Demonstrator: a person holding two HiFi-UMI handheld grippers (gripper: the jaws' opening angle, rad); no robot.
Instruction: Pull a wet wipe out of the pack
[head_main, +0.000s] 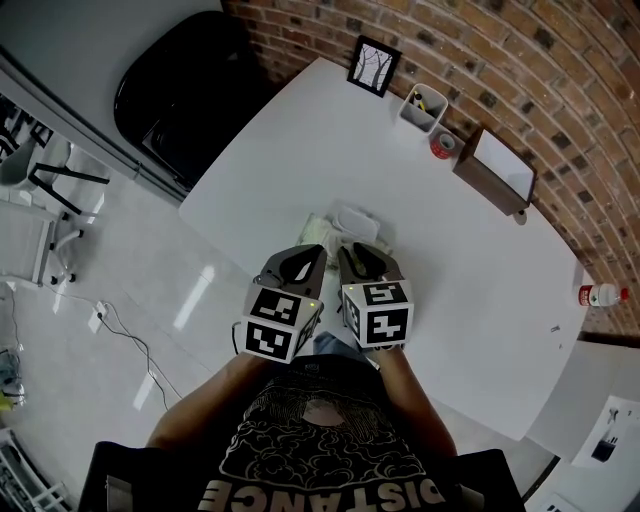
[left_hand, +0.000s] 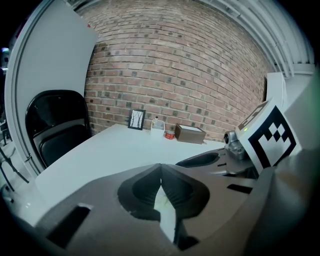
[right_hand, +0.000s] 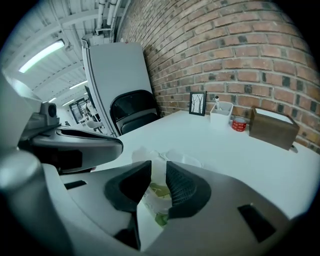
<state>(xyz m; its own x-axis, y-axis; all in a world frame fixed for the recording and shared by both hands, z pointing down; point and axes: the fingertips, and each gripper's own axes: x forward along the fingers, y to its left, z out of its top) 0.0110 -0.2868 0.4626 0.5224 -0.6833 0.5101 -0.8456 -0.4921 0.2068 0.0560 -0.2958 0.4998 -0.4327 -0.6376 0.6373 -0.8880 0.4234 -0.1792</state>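
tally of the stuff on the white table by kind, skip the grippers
framed picture: 1
white pen holder: 1
small red round thing: 1
brown box: 1
wipes pack: 1
total: 5
bottle by the far edge not counted: cannot tell if it is on the table

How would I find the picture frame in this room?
Follow the brick wall to the white table set against it. The picture frame stands on the table's corner nearest the black chair, first in the row along the wall. It alone is flat and black-edged, showing bare trees.
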